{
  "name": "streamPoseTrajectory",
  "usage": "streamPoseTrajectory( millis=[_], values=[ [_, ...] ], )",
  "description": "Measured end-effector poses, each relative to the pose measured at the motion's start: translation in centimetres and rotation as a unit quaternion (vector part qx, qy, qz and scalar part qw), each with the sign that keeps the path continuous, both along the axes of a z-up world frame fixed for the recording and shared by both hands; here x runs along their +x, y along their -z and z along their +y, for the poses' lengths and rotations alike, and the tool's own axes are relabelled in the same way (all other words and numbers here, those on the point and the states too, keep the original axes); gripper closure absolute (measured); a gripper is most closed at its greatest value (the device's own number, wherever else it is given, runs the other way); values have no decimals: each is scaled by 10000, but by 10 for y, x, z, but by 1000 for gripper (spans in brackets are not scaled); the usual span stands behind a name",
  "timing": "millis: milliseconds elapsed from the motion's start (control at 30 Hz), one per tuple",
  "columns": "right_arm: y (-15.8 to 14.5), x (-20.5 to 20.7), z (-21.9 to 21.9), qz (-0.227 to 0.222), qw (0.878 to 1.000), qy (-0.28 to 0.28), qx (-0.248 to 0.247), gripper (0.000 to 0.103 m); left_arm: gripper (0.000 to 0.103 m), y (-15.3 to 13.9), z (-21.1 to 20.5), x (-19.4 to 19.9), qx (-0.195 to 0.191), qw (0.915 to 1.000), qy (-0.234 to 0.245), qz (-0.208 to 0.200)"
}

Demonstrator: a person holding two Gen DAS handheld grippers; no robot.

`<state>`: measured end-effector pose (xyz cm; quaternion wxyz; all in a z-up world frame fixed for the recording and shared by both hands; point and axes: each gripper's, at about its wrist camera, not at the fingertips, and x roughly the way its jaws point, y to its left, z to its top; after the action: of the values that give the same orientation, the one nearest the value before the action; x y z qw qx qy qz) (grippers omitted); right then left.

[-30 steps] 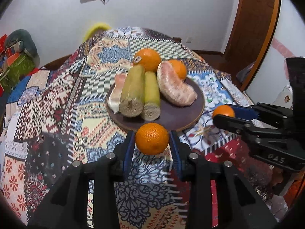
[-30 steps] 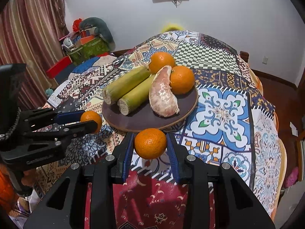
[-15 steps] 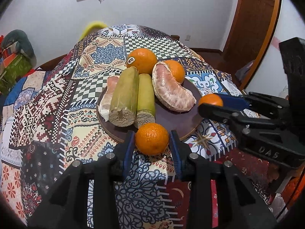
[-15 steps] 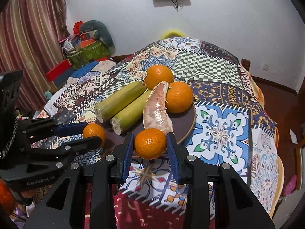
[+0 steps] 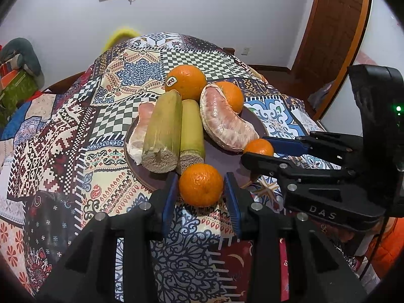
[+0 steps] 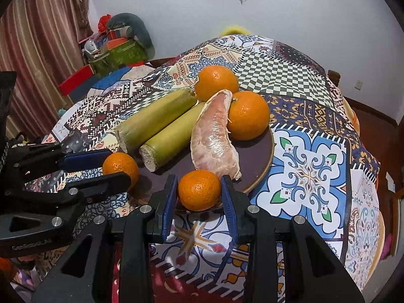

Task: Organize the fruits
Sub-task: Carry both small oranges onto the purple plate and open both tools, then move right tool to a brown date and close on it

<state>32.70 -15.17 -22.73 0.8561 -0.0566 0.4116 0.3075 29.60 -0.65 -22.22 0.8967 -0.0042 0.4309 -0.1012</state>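
A dark round plate (image 5: pixel 227 162) (image 6: pixel 255 161) holds two sugarcane pieces (image 5: pixel 164 128) (image 6: pixel 156 123), a peeled pomelo segment (image 5: pixel 224 123) (image 6: pixel 214 141) and two large oranges (image 5: pixel 185 80) (image 6: pixel 248 115). My left gripper (image 5: pixel 201 185) is shut on a small mandarin (image 5: pixel 201 185) over the plate's near edge; it shows in the right wrist view (image 6: pixel 121 168). My right gripper (image 6: pixel 199 186) is shut on another mandarin (image 6: pixel 199 186) at the plate's edge beside the pomelo, seen from the left wrist view (image 5: pixel 258 147).
The table wears a patchwork cloth (image 5: pixel 131 75) (image 6: pixel 308 174). A second pomelo piece (image 5: pixel 141 126) lies left of the sugarcane. Bags and boxes (image 6: pixel 113 48) sit by a curtain at the left. A wooden door (image 5: pixel 335 25) stands at the right.
Both grippers have moved forward toward the plate with their mandarins. Each mandarin has gone from over the cloth to the plate's near rim.
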Motion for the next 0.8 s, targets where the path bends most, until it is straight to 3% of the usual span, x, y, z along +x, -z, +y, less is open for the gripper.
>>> streamPoseTrajectory(
  millis=[367,800],
  values=[
    [-6,-3,-2,-16,10000,64,-47,67,66,-10,0,-9,-33,10000,-4,-37],
    [-33,-37,-16,-255,9994,217,89,67,66,-33,24,-42,64,9992,-323,-228]
  ],
)
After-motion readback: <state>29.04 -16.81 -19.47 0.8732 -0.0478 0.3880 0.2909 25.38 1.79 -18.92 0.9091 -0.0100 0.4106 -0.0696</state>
